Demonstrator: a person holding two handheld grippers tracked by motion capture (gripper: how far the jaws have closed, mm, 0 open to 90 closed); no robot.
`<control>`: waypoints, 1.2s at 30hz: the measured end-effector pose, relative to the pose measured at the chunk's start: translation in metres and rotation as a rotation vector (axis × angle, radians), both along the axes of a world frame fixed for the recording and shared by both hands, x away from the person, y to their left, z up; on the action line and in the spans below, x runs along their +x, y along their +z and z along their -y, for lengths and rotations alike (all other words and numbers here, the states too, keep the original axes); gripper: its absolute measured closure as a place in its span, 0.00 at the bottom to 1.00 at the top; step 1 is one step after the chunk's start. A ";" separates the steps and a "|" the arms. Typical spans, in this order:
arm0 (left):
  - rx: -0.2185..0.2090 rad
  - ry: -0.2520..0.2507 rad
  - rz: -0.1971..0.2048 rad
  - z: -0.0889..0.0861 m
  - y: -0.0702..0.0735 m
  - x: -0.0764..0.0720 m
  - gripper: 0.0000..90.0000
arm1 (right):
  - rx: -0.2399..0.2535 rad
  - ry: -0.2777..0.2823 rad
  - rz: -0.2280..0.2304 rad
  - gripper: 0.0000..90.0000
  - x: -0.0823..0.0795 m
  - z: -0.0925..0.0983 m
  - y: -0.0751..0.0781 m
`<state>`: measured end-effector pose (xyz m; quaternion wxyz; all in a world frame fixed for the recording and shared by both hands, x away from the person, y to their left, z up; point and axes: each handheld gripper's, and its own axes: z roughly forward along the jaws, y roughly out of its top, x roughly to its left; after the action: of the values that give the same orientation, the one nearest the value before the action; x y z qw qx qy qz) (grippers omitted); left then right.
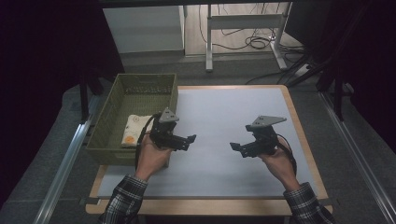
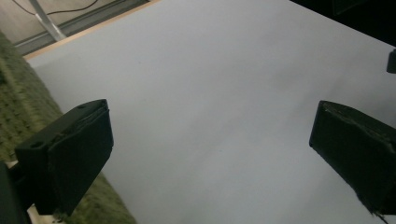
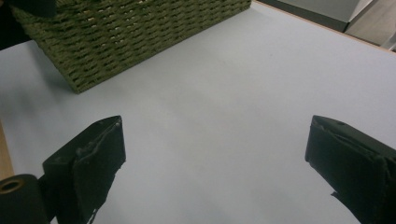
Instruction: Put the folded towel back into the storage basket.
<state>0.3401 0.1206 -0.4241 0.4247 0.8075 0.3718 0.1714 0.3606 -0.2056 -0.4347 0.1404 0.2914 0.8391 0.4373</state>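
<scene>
Here the high view takes in the whole white table [image 1: 224,140], with a green woven basket [image 1: 107,126] at its left edge and a folded pale cloth [image 1: 135,129] with an orange mark lying inside the basket near its front. That cloth cannot be seen from either gripper view; the left gripper view catches the basket's woven side along its left border, and the right gripper view looks across the bare tabletop at the basket's outer wall and corner [image 3: 135,37].

The left gripper [image 1: 187,140], held in the person's left hand [image 1: 152,156], is just beside the basket's front right corner, its jaws pointing toward the middle of the table. In its own view [image 2: 210,154] the two black jaws stand far apart with bare white surface between them, gripping nothing.

The right gripper [image 1: 236,148], in the right hand [image 1: 280,163], faces it from the right half of the table, well apart. Its own view [image 3: 215,163] likewise shows the jaws spread wide and empty, over bare table
</scene>
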 end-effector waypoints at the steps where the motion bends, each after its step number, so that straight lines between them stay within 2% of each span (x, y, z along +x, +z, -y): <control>1: 0.002 -0.004 0.001 0.002 -0.001 -0.002 0.00 | -0.002 -0.005 -0.001 0.06 -0.001 0.003 0.000; 4: 0.003 -0.015 0.004 0.008 -0.004 -0.008 0.00 | -0.006 -0.016 -0.003 0.06 -0.005 0.013 -0.001; 9: -0.018 -0.029 0.005 0.016 -0.008 -0.017 0.00 | -0.012 -0.033 -0.005 0.06 -0.013 0.027 -0.001; 15: -0.028 -0.040 0.001 0.026 -0.020 -0.026 0.00 | -0.020 -0.048 -0.014 0.06 -0.020 0.041 -0.006; 26: -0.016 -0.079 -0.003 0.047 -0.048 -0.044 0.00 | -0.033 -0.078 -0.031 0.06 -0.037 0.060 -0.033; 32: -0.032 -0.107 -0.024 0.054 -0.066 -0.051 0.00 | -0.036 -0.088 -0.038 0.06 -0.045 0.063 -0.047; 36: -0.024 -0.106 -0.035 0.056 -0.079 -0.054 0.00 | -0.048 -0.091 -0.041 0.06 -0.049 0.064 -0.056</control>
<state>0.2861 0.0644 -0.5035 0.4362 0.8237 0.3381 0.1300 0.3117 -0.2696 -0.4909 0.1500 0.3345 0.8381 0.4040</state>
